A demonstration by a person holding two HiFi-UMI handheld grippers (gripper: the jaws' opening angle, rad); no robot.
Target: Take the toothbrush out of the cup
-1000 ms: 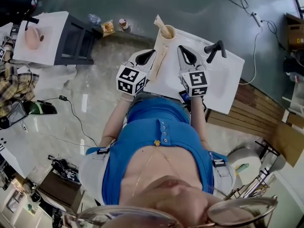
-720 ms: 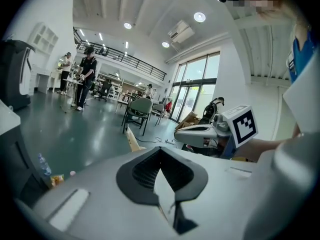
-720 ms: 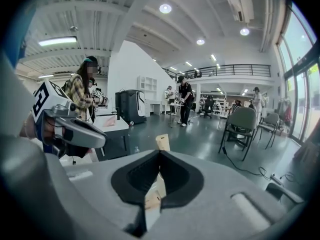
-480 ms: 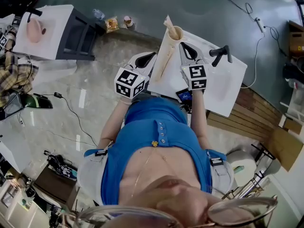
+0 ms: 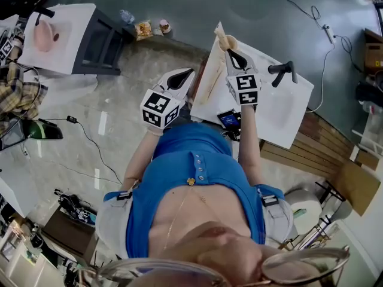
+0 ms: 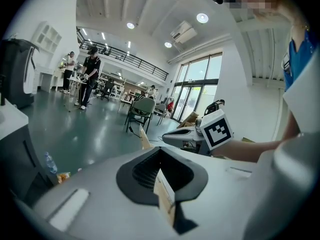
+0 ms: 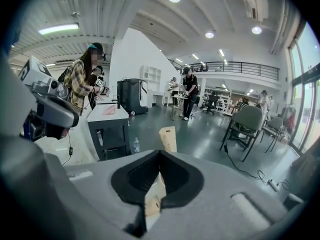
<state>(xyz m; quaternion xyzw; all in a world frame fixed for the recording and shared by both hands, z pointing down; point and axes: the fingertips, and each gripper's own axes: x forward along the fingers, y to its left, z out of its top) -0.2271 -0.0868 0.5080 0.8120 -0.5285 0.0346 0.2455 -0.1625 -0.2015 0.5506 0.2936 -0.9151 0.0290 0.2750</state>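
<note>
Head view: one cup [image 5: 230,42], one toothbrush [image 5: 219,31]

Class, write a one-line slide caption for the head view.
Right gripper, shut, points at the cup holding the toothbrush on the white table's corner; left gripper hangs beside the table.

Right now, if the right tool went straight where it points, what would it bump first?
Probably the cup holding the toothbrush: the right tool points straight at it, close by, though depth is unclear.
</note>
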